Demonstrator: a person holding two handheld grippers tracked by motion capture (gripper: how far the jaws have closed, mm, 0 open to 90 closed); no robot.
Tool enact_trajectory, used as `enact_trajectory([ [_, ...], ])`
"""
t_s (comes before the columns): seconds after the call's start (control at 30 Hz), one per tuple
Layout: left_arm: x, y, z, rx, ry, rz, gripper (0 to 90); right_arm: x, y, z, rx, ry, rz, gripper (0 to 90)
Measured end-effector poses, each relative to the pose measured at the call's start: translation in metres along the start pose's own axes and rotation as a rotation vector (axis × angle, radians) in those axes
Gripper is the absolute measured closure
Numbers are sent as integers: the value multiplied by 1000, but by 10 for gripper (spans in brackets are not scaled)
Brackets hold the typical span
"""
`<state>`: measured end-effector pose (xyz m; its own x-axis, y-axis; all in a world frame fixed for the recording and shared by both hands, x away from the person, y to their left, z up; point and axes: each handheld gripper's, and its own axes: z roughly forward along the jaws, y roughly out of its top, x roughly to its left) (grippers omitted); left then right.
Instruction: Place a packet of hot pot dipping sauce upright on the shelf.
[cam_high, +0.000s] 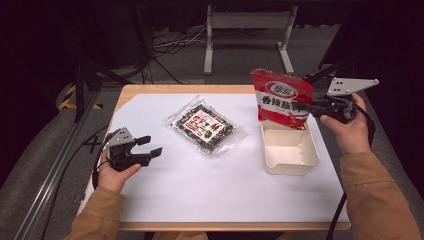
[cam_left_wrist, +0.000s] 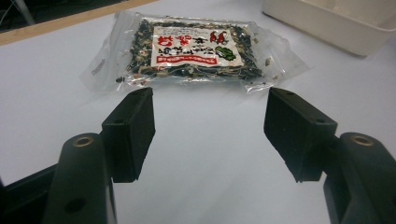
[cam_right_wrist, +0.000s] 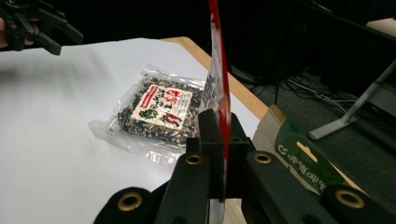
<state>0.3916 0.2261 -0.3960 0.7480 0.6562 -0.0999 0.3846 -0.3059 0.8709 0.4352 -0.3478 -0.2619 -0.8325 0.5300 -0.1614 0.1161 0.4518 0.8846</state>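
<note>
We hold red snack pouch (cam_high: 281, 97) in right gripper (cam_high: 316, 107) jaws over white box (cam_high: 288, 150) | left gripper (cam_high: 150, 150) jaws wide, empty | risk: thin edge-grip slips, pouch misses.

Left hand (cam_high: 114, 175) low at the near left, its left gripper (cam_high: 150, 146) level just above the surface, 2 jaws spread wide with nothing between, right hand (cam_high: 350, 131) raised at the far right, right gripper (cam_high: 311, 106) pointing left, jaws clamped tight
</note>
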Motion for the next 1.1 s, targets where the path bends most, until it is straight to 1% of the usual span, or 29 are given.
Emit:
enact_trajectory([
  [0.07,0,0,0,1,-4,-3,358,-2,-2,1,6,-1,-2,897],
  [0.23,0,0,0,1,-5,2,363,-8,-8,5,26,-2,14,897],
  [0.3,0,0,0,1,-5,-2,363,-10,-11,6,30,-3,19,897],
  [0.43,1,-1,0,7,-4,0,362,-14,-20,12,42,-8,41,897],
  [0.47,2,-1,1,8,-6,-8,362,-14,-22,13,42,-8,45,897],
  [0.53,2,-2,1,11,-5,-9,362,-18,-29,17,56,-13,60,897],
  [0.6,2,-2,1,10,-7,-14,362,-19,-30,18,60,-14,65,897],
  [0.73,3,-2,2,11,-13,-19,360,-21,-35,23,85,-38,51,896],
  [0.87,4,-3,3,19,-16,-20,359,-24,-38,26,97,-59,44,896],
  [0.97,4,-3,3,20,-15,-16,359,-26,-42,29,117,-79,28,895],
  [1.0,4,-4,3,21,-19,-21,358,-26,-43,31,122,-83,25,894],
  [1.1,3,-4,4,25,-19,-29,357,-26,-47,36,121,-93,28,892],
])
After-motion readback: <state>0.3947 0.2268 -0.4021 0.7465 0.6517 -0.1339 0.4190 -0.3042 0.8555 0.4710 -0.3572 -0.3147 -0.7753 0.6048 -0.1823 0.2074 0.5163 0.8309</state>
